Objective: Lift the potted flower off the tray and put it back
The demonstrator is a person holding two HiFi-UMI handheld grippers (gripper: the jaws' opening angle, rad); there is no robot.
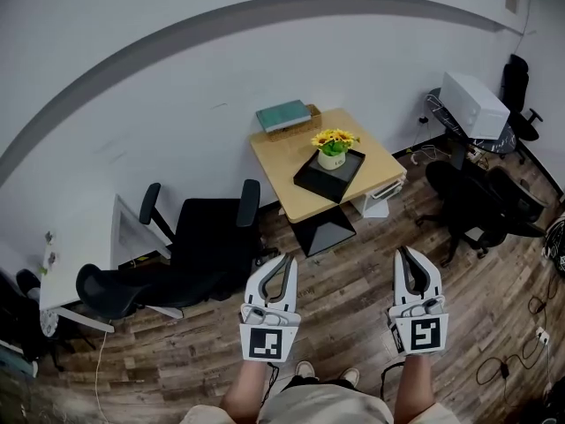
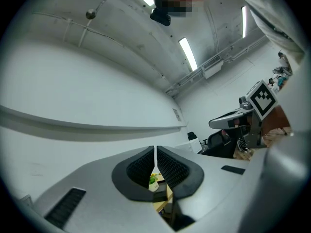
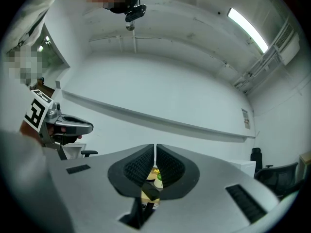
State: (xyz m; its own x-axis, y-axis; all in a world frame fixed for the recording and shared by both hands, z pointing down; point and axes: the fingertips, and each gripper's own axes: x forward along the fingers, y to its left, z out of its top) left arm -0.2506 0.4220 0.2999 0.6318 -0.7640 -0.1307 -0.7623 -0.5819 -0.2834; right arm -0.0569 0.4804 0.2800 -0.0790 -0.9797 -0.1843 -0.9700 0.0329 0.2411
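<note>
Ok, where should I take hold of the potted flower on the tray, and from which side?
Grip the white pot of the potted flower across its round body, below the yellow blooms. Come in level from the near side of the table: the blooms spread over the rim, so a top-down grab would likely crush them, and the tray looks shallow.

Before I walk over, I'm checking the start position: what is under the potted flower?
The potted flower stands on a black tray, which lies on the wooden table. The tray patch beneath the pot is covered.
</note>
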